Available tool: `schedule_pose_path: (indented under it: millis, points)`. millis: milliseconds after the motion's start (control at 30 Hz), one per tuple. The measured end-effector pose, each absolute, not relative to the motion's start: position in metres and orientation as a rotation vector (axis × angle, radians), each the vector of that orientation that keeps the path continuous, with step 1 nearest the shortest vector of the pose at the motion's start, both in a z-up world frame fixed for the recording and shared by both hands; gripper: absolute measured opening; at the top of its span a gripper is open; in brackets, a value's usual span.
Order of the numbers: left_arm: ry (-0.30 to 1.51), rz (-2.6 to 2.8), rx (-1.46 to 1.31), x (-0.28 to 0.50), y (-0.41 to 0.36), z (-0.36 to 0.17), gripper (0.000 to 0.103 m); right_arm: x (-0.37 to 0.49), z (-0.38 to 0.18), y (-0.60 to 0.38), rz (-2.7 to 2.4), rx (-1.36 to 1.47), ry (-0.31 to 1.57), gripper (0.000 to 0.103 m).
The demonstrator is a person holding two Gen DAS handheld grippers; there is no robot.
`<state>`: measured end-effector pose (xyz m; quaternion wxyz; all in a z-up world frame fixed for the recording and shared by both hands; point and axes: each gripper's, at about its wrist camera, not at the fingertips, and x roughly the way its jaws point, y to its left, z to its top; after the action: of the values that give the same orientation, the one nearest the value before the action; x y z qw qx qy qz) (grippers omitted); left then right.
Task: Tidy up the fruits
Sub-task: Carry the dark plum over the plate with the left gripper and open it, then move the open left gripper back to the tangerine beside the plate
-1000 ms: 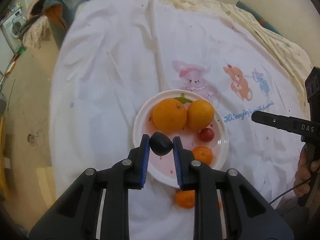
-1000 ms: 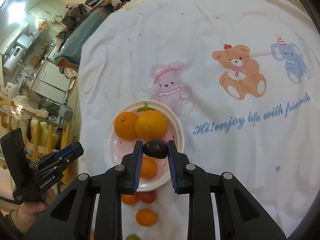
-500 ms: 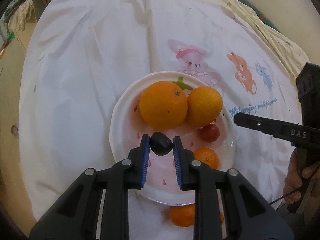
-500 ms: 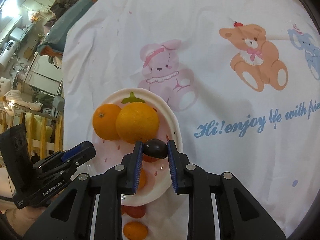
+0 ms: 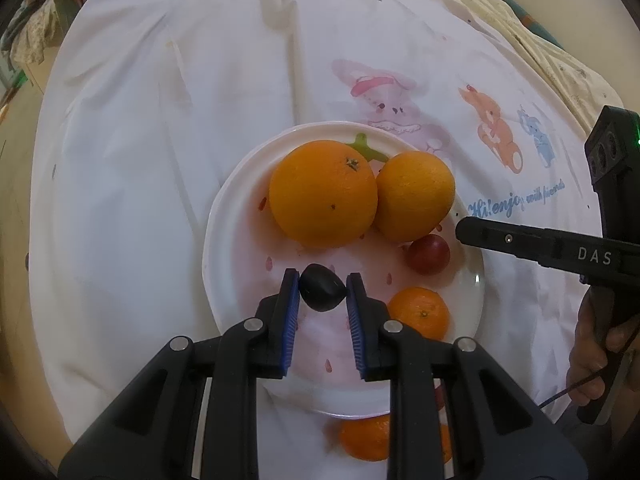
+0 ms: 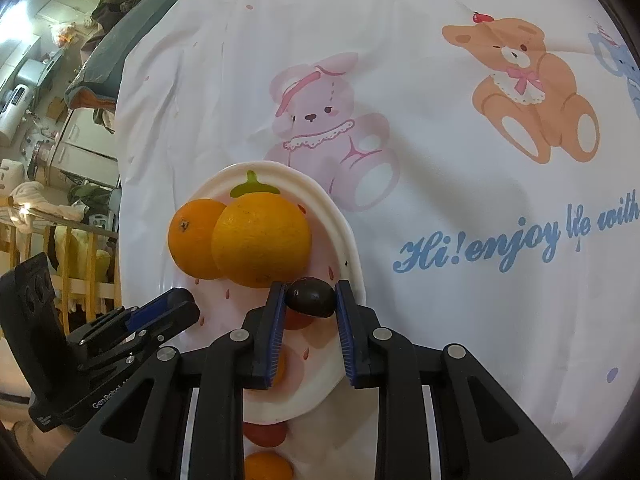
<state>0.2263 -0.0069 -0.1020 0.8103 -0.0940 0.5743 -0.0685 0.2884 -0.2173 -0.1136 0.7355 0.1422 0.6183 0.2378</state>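
Below the plate (image 5: 224,216), fruit sits half hidden behind each hand-held gripper (image 5: 323,293) (image 6: 310,298), both pinching dark fruits (image 5: 322,287) (image 6: 311,297).

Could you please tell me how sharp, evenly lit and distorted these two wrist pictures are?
Left wrist view: soft, even light, the plate and big orange sharp, edges curved and dark-cornered by the fisheye. Right wrist view: the bear-print cloth is crisp though its lettering bows, and the background room at left is brighter and hazier.
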Motion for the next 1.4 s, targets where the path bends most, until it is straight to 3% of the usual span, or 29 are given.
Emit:
schedule_pose_path:
  millis: [267, 367, 433, 567, 633, 667, 700, 733, 767, 1200, 1333, 1400]
  points:
    - [1.246, -0.130, -0.216, 0.228, -0.003, -0.106, 0.021, 0.289, -0.115, -0.218, 0.530, 0.337, 1.360, 0.029]
    - [1.238, -0.133, -0.227, 0.227, -0.003, -0.104, 0.035, 0.288, -0.114, -0.216, 0.538, 0.339, 1.351, 0.029]
    - [1.228, -0.127, -0.238, 0.227, -0.002, -0.101, 0.036, 0.288, -0.111, -0.215, 0.544, 0.325, 1.344, 0.029]
    - [1.228, -0.127, -0.253, 0.228, -0.002, -0.098, 0.057, 0.289, -0.108, -0.216, 0.543, 0.326, 1.335, 0.029]
    - [1.232, -0.121, -0.257, 0.228, -0.001, -0.098, 0.059, 0.289, -0.108, -0.217, 0.536, 0.323, 1.340, 0.029]
    - [1.236, -0.119, -0.258, 0.228, -0.001, -0.098, 0.061, 0.289, -0.108, -0.217, 0.534, 0.323, 1.343, 0.031]
    - [1.240, -0.118, -0.259, 0.228, -0.001, -0.099, 0.062, 0.288, -0.108, -0.216, 0.533, 0.322, 1.347, 0.041]
    - [1.245, -0.116, -0.256, 0.228, -0.001, -0.099, 0.062, 0.288, -0.108, -0.216, 0.536, 0.322, 1.345, 0.060]
    - [1.248, -0.113, -0.251, 0.227, -0.001, -0.099, 0.062, 0.287, -0.106, -0.216, 0.539, 0.321, 1.334, 0.066]
    - [1.164, -0.061, -0.220, 0.209, 0.005, -0.069, 0.063, 0.272, -0.081, -0.216, 0.541, 0.315, 1.263, 0.069]
    - [1.148, -0.070, -0.171, 0.199, 0.006, -0.054, 0.063, 0.255, -0.061, -0.216, 0.548, 0.280, 1.215, 0.097]
    - [1.130, -0.075, -0.150, 0.191, 0.006, -0.046, 0.063, 0.247, -0.051, -0.217, 0.556, 0.265, 1.192, 0.098]
